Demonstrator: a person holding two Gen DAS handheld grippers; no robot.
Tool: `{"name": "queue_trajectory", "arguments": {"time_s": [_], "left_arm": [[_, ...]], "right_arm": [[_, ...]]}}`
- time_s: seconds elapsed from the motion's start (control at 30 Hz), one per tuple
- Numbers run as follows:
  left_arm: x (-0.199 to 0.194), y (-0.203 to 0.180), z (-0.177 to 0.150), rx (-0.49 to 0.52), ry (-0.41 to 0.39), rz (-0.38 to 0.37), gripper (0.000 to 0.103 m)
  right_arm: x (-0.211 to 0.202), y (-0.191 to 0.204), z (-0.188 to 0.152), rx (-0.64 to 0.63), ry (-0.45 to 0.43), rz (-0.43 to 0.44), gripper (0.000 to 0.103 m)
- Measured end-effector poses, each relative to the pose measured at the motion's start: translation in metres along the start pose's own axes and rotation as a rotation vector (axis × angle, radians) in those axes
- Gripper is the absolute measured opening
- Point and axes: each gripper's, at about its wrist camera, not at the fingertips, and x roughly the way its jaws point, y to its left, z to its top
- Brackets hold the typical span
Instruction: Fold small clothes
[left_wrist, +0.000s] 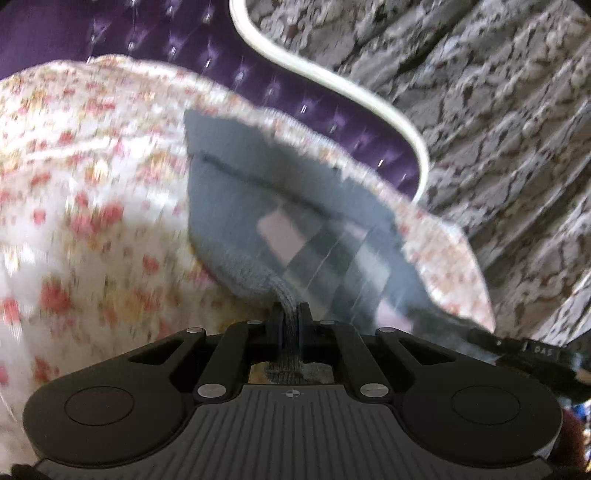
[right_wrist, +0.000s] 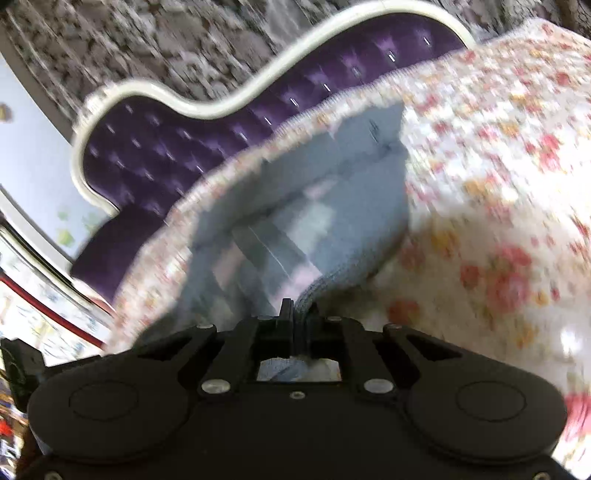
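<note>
A small grey knitted garment (left_wrist: 258, 206) with a pink and dark checked panel lies partly on a floral bedspread (left_wrist: 92, 184). My left gripper (left_wrist: 291, 317) is shut on a ribbed grey edge of it. In the right wrist view the same garment (right_wrist: 332, 206) stretches ahead over the bedspread (right_wrist: 480, 184), and my right gripper (right_wrist: 297, 314) is shut on another grey edge. Both views are blurred by motion. The right gripper's black body shows at the right edge of the left wrist view (left_wrist: 532, 350).
A purple tufted headboard (right_wrist: 166, 155) with a white curved frame (left_wrist: 332, 81) stands behind the bed. A grey patterned wall (left_wrist: 498, 110) rises behind it. Cluttered items show at the far left of the right wrist view (right_wrist: 22, 314).
</note>
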Motion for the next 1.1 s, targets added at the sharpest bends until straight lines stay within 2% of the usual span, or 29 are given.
{"name": "queue_trajectory", "arguments": {"time_s": [0.37,0.47,0.67,0.8,1.0,1.1], "left_arm": [[0.004,-0.008,0.093,0.017,-0.13,-0.134,0.006],[0.012,-0.009,0.12,0.03,-0.175,-0.136,0.006],[0.059,-0.004,0.173,0.049,-0.232,-0.096,0.006],[0.109,0.007,0.199,0.071,-0.241,-0.041,0.006],[0.176,0.036,0.217,0.024,-0.245,0.046,0.006],[0.202,0.046,0.223,0.015,-0.226,0.098,0.006]], "right_arm": [[0.008,0.015,0.077,0.01,-0.119,0.171,0.012],[0.018,0.021,0.107,-0.016,-0.161,0.193,0.012],[0.06,0.017,0.162,-0.014,-0.222,0.194,0.012],[0.104,0.002,0.192,-0.015,-0.241,0.152,0.012],[0.173,-0.034,0.213,0.011,-0.234,0.071,0.012],[0.206,-0.051,0.22,0.03,-0.202,0.054,0.012]]}}
